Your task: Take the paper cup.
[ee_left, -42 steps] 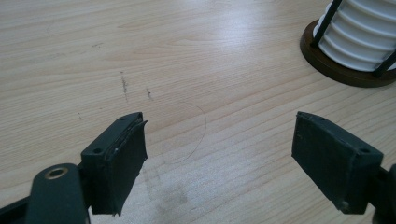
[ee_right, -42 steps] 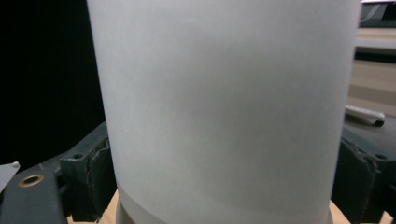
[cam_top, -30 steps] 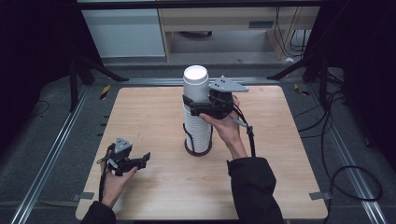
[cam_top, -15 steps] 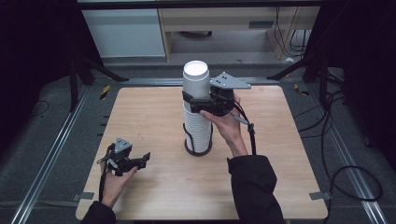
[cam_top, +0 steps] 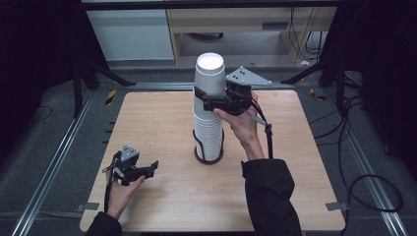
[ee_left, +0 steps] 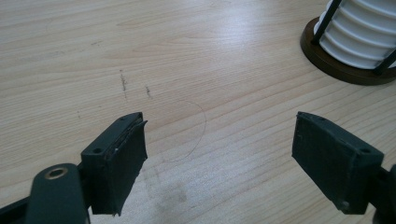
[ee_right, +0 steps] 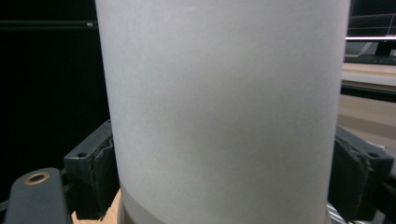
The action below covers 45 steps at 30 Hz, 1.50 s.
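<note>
Since the earlier frames the right gripper (cam_top: 212, 96) has risen a little, and the top cup (cam_top: 209, 73) it grips stands higher above the stack (cam_top: 207, 132); the left gripper (cam_top: 147, 168) has kept its place.

In the right gripper view the jaws press on both sides of the white cup (ee_right: 224, 107), which sits upside down, base up, at the top of the stack. The stack stands in a dark round holder (cam_top: 208, 158) near the middle of the table (cam_top: 147, 118), with thin black rods rising beside the cups.

The left gripper rests low over the wood at about 8 o'clock from the holder, well apart from it. Its jaws stand partly spread with nothing between them, only bare tabletop (ee_left: 187, 70); the holder's base (ee_left: 336, 70) shows at 1 o'clock in that view.
</note>
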Each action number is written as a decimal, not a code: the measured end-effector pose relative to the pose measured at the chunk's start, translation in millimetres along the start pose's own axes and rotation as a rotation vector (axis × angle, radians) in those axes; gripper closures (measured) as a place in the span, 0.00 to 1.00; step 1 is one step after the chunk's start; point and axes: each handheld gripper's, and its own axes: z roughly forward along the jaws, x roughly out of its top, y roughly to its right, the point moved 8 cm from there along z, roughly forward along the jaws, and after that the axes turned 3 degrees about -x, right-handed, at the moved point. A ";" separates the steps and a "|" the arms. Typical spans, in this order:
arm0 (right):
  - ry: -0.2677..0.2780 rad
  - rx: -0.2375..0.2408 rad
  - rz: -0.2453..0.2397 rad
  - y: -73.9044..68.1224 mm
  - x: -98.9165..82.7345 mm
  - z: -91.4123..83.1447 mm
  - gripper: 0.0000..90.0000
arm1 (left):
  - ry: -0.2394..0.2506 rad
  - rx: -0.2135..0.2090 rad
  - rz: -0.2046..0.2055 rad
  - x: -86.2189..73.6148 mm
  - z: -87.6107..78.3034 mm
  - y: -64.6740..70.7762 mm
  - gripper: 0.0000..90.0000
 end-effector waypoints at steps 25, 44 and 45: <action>0.036 -0.042 -0.061 22.4 26.1 -51.2 0.15 | 0.000 -0.003 0.005 0.4 -0.2 1.6 0.20; -0.059 -0.070 -0.040 55.6 -44.2 -115.3 0.14 | -0.016 -0.012 0.021 -1.7 3.2 5.5 0.19; -0.066 -0.067 -0.037 54.8 -48.1 -116.9 0.14 | -0.016 -0.012 0.022 -1.6 3.1 5.7 0.19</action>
